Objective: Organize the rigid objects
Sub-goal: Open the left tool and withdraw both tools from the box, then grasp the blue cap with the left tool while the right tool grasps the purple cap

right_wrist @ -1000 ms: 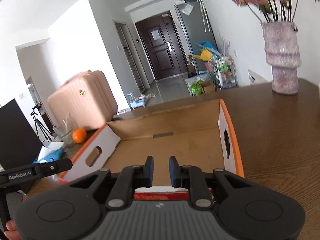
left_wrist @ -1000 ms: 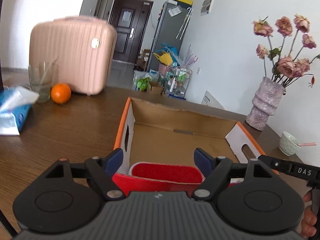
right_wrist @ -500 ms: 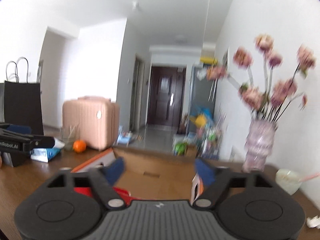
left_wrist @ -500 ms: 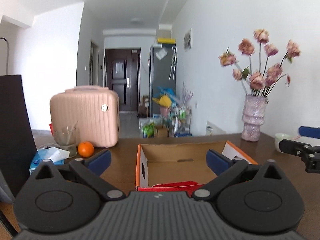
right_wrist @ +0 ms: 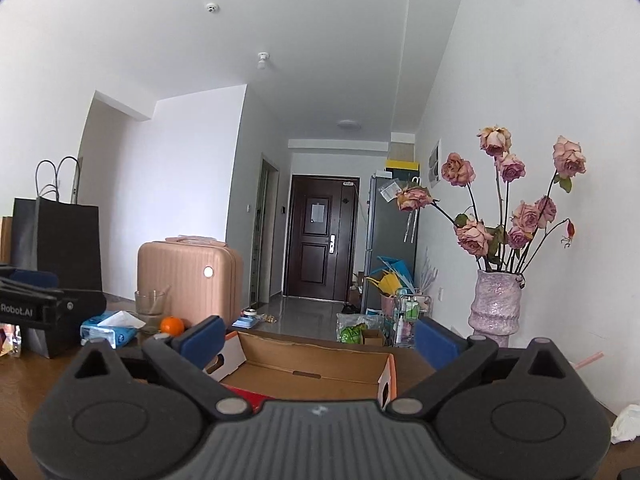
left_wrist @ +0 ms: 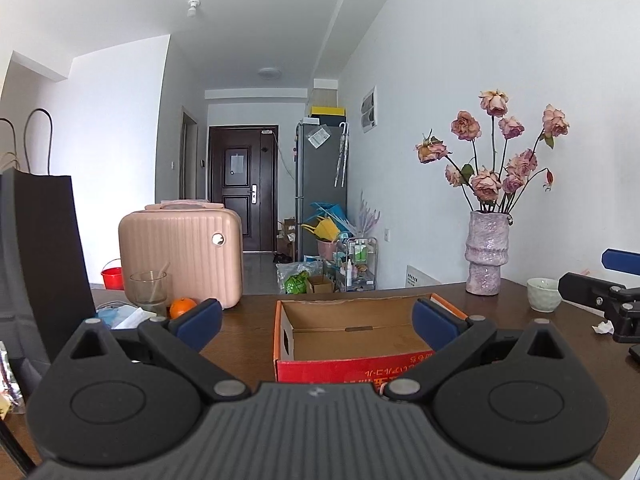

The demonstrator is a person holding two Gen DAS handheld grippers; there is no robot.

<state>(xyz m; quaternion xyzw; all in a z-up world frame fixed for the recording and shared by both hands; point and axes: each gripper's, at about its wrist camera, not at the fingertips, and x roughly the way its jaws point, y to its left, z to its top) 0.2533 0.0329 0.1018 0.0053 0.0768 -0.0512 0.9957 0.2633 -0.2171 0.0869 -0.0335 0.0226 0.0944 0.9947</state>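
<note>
An open cardboard box (left_wrist: pixel 352 366) with a red front and orange edges lies on the wooden table, just beyond my left gripper (left_wrist: pixel 317 320). That gripper stands wide open, with nothing between its blue pads. In the right wrist view the same box (right_wrist: pixel 304 354) lies ahead and slightly below my right gripper (right_wrist: pixel 319 336). Its jaws are opening and hold nothing. The box floor that shows is bare cardboard; its near end is hidden behind the front wall. The right gripper's fingers (left_wrist: pixel 584 292) show at the right edge of the left wrist view.
A pink suitcase (left_wrist: pixel 182 254), a glass (left_wrist: pixel 148 290), an orange (left_wrist: pixel 182 307) and a tissue pack (right_wrist: pixel 108 330) stand left of the box. A black paper bag (left_wrist: pixel 40 264) is at far left. A vase of dried roses (left_wrist: pixel 486 258) and a small cup (left_wrist: pixel 543 300) stand right.
Both grippers have pulled back and risen from over the box, so the views now look level across the room. The right jaws went from nearly shut to wide; the left widened too.
</note>
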